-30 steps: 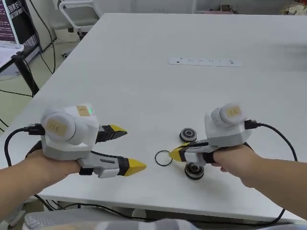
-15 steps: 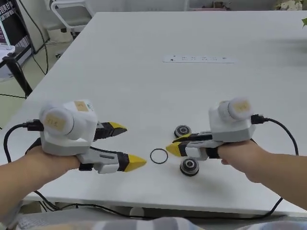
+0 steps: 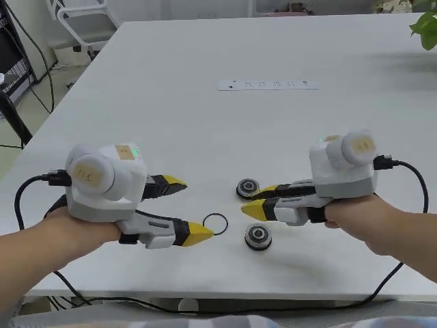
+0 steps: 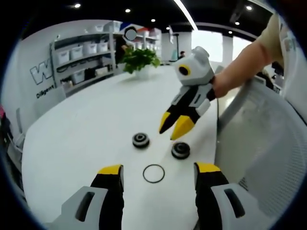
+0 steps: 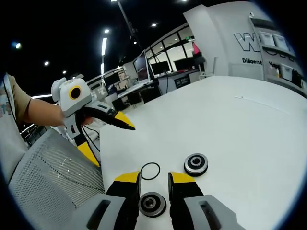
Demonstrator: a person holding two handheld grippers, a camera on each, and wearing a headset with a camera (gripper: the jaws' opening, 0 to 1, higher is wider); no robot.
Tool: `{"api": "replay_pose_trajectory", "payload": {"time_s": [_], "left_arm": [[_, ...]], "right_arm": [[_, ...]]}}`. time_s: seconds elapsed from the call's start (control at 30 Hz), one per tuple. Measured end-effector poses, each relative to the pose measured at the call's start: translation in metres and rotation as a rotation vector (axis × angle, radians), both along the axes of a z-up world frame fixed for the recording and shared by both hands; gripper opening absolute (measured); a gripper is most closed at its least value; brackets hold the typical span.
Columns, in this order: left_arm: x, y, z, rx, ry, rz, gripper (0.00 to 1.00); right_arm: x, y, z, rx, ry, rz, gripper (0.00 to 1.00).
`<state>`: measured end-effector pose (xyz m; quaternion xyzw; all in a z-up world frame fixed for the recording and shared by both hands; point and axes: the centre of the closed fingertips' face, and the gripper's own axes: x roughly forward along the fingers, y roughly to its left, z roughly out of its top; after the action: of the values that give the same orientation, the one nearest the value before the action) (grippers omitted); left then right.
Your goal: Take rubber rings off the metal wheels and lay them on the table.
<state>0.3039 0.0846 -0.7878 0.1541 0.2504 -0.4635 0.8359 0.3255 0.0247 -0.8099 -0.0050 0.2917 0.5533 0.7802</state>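
L claw [image 3: 194, 209] sat lower left in the head view, jaws spread wide, nothing betw. them. R claw [image 3: 252, 200] was centre right, jaws only a narrow gap apart, also empty, tips pointing left toward the L claw. Both were hand-held above the white table [image 3: 205, 123].

One loose black rubber ring [image 3: 215, 223] lay flat on the table just below frame centre, right beside the L claw's lower yellow tip; couldn't tell if touching. In the left gripper view the ring [image 4: 153, 173] sat bottom centre, betw. the two yellow tips.

Two metal wheels lay flat nr the R claw: upper wheel [image 3: 247, 188] just left of its tips, lower wheel [image 3: 258, 236] just under them. Both were apart from the ring and from each other, each w/ a dark outer band. In the right gripper view the lower wheel [image 5: 152, 203] showed at the bottom, in the gap betw. the jaws, not gripped. The upper wheel [image 5: 196, 164] was to its upper right, and the ring [image 5: 150, 171] just above the tips.

Power strip [image 3: 268, 85] lay upper centre, well apart from the wheels. Plant leaves [image 3: 427, 27] were at the top right corner.
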Motion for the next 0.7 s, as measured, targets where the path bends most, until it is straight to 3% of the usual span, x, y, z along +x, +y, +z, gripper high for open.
{"api": "replay_pose_trajectory", "payload": {"time_s": [0.3, 0.7], "left_arm": [[0.007, -0.014, 0.0, 0.001, -0.001, -0.034, 0.6], [0.001, -0.036, -0.01, 0.01, 0.03, -0.074, 0.57]], "right_arm": [[-0.011, -0.012, 0.002, -0.025, -0.04, 0.062, 0.24], [-0.023, -0.026, -0.006, -0.06, -0.063, 0.12, 0.28]]}}
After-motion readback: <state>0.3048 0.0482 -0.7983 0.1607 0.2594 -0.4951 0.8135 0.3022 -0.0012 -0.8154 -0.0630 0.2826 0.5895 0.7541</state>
